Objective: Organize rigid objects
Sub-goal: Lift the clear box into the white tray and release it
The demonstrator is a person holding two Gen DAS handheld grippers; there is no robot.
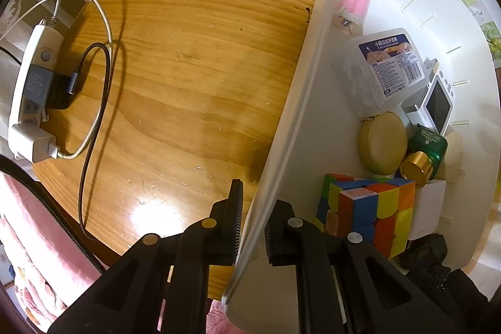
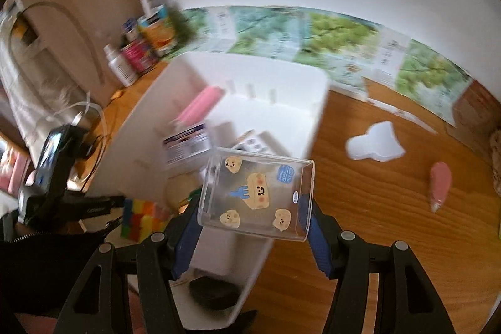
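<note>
Currently the clear box (image 2: 256, 193) is clamped in the right hand-held gripper (image 2: 250, 221), above the white bin (image 2: 316, 115). The bin's wall is pinched by the left hand-held gripper (image 1: 252, 227). Box should be lowered level into bare floor beyond the cube (image 1: 369, 208), bin kept pinned.

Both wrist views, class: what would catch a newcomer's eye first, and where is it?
The clear cup with cartoon stickers, clamped in the right hand-held gripper above the white bin. Next, the bright puzzle cube inside that bin, near the wall that the left hand-held gripper pinches.
</note>
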